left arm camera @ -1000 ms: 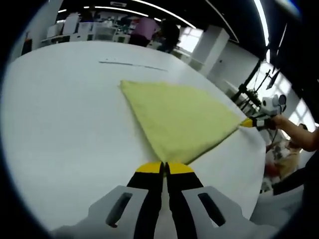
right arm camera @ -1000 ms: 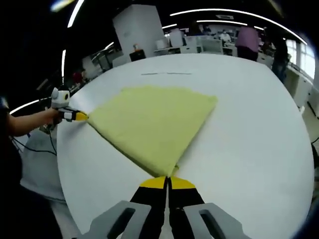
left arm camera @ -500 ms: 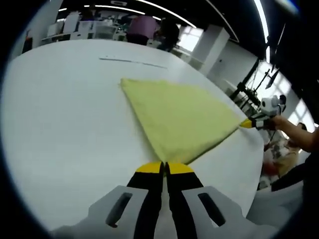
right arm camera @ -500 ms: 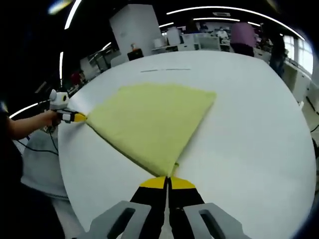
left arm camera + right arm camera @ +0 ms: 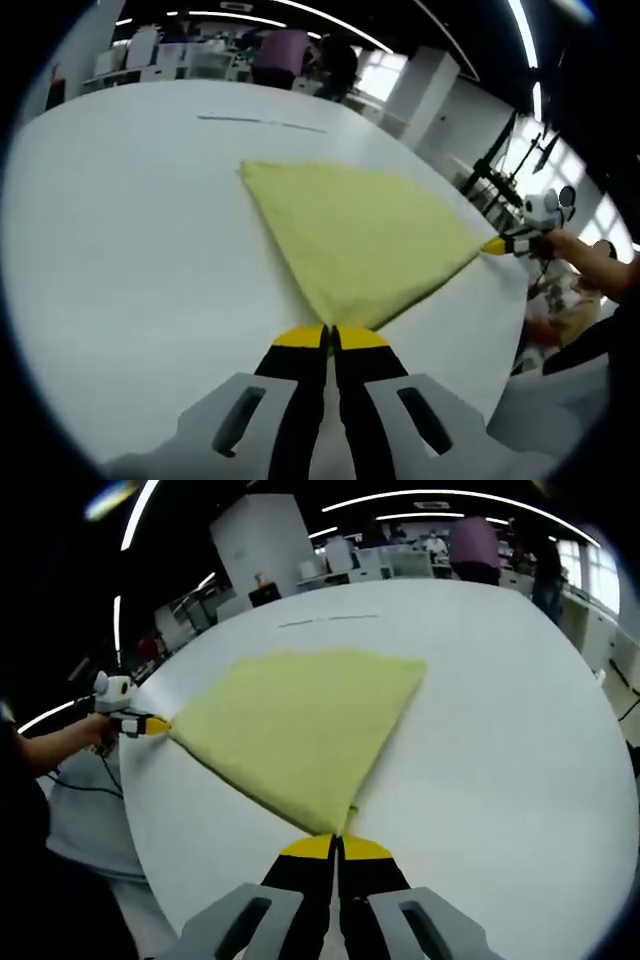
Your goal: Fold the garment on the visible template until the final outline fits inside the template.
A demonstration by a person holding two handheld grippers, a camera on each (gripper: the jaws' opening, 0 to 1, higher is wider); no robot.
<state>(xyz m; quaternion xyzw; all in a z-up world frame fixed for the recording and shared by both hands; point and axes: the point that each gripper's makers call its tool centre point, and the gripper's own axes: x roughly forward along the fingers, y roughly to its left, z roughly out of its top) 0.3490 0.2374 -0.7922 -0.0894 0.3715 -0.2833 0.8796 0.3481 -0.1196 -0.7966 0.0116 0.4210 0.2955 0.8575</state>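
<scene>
Yellow garment (image 5: pixel 365 238) lies folded mid-frame on white bench (image 5: pixel 120 250); left hand-held gripper (image 5: pixel 331 336) and right hand-held gripper (image 5: pixel 337 845) each clamped on a near corner; lift both evenly, keep edge taut, carry toward far corner.

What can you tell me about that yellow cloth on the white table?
The yellow cloth looks like soft, fuzzy fabric, pale yellow-green, lying flat on the white table in a roughly triangular, folded shape. Its near edge looks doubled, like stacked layers. The left claw is shut on one corner, and the right claw is shut on another, so the edge between them is held out straight. The far corner rests free on the table.
</scene>
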